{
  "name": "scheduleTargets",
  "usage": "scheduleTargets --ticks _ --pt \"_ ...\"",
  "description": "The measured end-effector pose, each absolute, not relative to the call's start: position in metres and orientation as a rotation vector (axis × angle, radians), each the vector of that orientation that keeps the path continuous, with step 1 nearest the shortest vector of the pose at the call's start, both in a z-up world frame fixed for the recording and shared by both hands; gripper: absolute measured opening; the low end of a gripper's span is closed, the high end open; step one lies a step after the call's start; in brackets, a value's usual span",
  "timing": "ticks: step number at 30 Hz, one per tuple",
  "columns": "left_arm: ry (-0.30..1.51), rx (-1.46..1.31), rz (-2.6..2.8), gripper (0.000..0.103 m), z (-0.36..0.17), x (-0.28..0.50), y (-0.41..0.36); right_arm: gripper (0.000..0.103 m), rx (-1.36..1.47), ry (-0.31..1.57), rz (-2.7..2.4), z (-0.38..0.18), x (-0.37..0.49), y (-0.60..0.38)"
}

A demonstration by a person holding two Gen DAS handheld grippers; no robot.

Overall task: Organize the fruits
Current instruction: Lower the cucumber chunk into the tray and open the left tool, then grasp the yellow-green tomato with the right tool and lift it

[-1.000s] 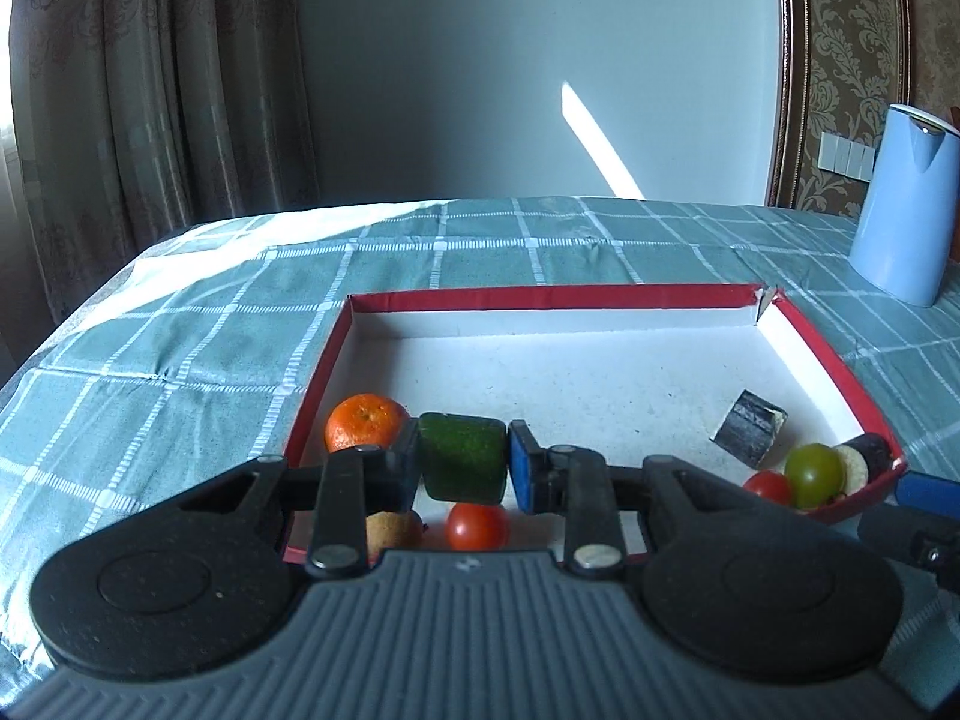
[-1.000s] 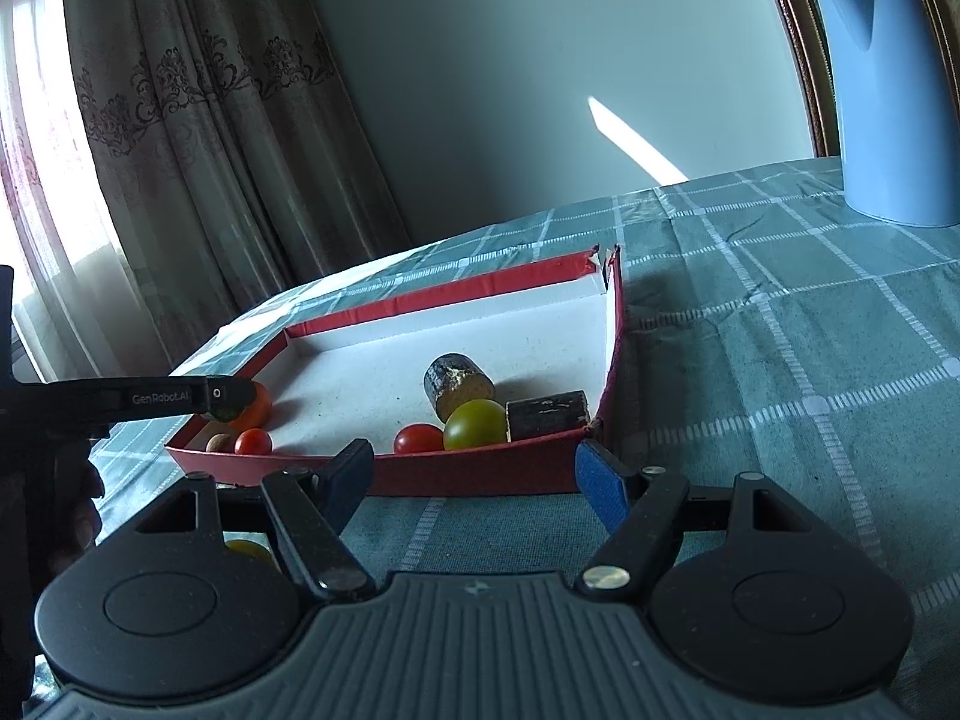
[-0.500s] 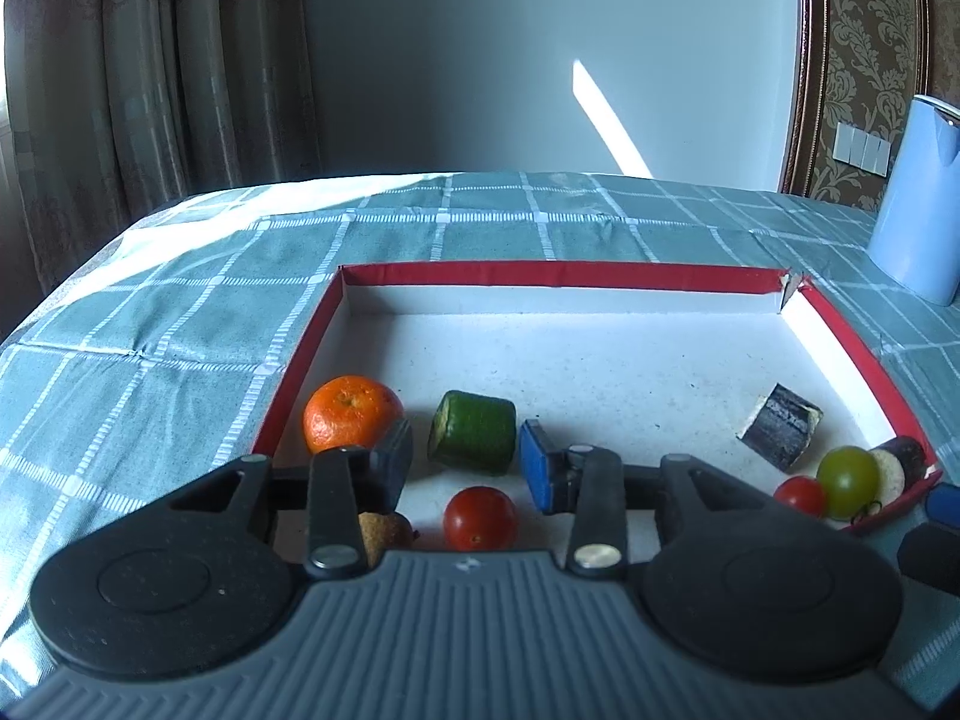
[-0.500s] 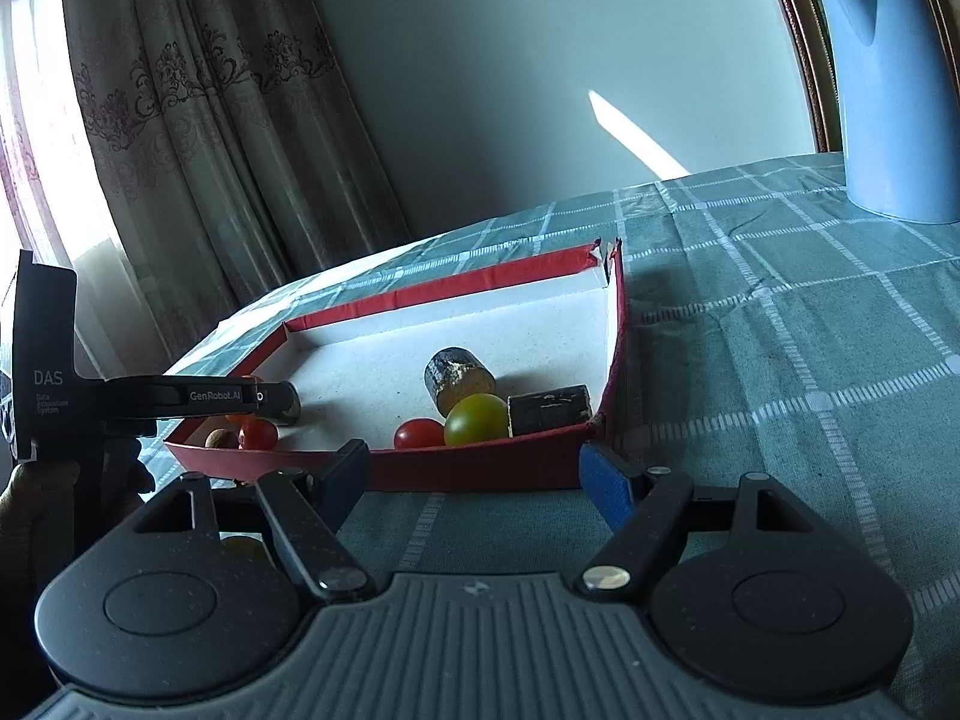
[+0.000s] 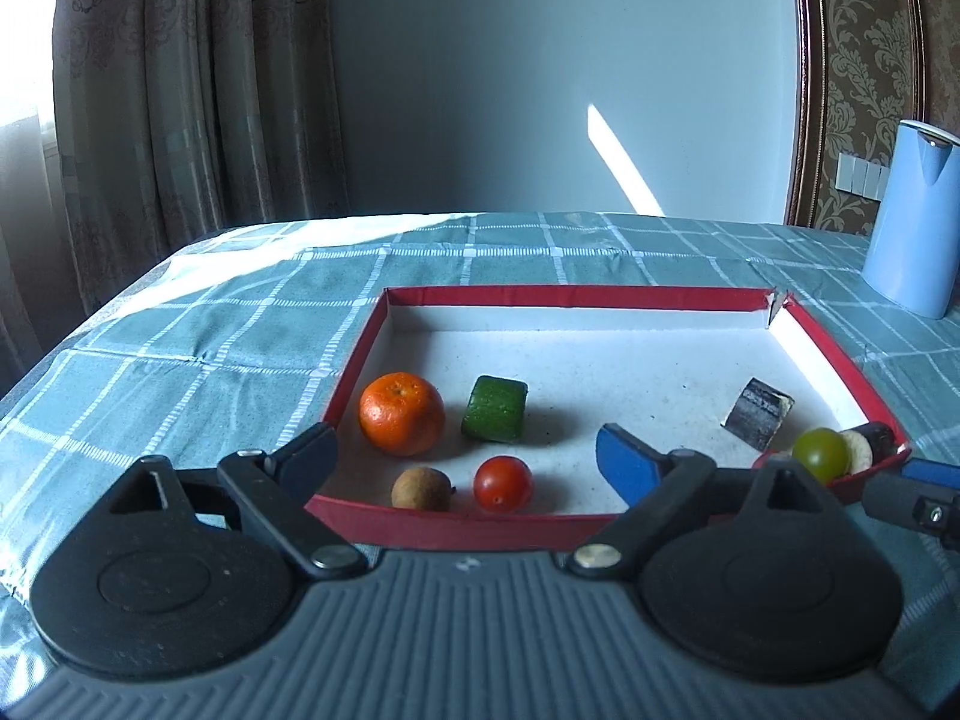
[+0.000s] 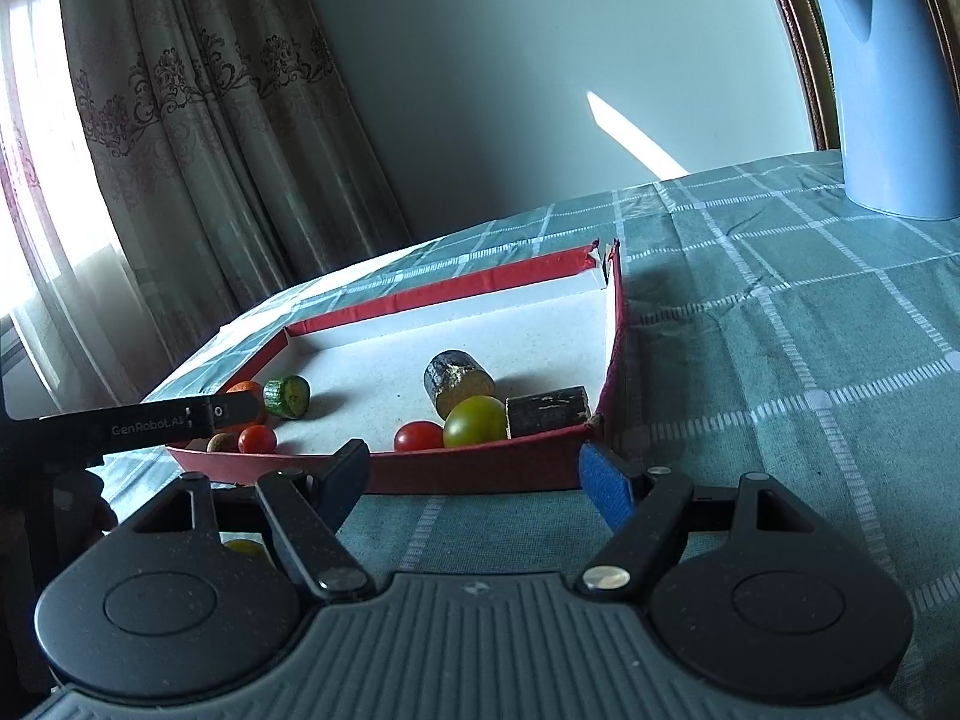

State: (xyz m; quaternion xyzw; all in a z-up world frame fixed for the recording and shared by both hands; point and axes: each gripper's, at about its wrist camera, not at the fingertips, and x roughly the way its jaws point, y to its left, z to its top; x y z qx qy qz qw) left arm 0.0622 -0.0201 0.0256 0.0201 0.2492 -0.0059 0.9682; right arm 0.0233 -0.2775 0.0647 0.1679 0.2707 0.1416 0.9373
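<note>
A red-rimmed tray (image 5: pixel 576 297) with a white floor holds the fruit. The green cucumber piece (image 5: pixel 495 409) lies free on its floor beside the orange (image 5: pixel 402 423), with a red tomato (image 5: pixel 503 483) and a brown longan (image 5: pixel 421 489) nearer me. My left gripper (image 5: pixel 465 459) hovers over the tray's near edge, its jaws opening wide with nothing pressed between them. A green tomato (image 6: pixel 475 421), another red tomato (image 6: pixel 419 437) and two dark eggplant pieces (image 6: pixel 457 378) sit in the right corner. Just outside that corner, my right gripper (image 6: pixel 477 471) stands open and empty.
A blue kettle (image 6: pixel 888 90) stands at the back right on the checked green tablecloth (image 6: pixel 780 360). Curtains hang past the table's left edge. A small yellow thing (image 6: pixel 243 547) lies on the cloth under the right gripper's left arm. A hand holds the left gripper at the far left.
The left gripper let go of the cucumber piece, spread its jaws wide and drew back. The piece now rests on the tray floor by the orange. The right gripper kept still.
</note>
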Motion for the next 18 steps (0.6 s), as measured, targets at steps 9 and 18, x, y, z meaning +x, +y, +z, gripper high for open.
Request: scheduleTargets --ticks 9,18 --pt "0.516 0.01 0.079 0.103 0.01 0.02 0.008 0.077 0.32 0.543 0.311 0.068 0.015 -0.269" --pt "0.559 -0.147 0.088 0.103 0.002 0.02 0.041 0.077 0.135 0.551 0.471 0.077 -0.018 -0.207"
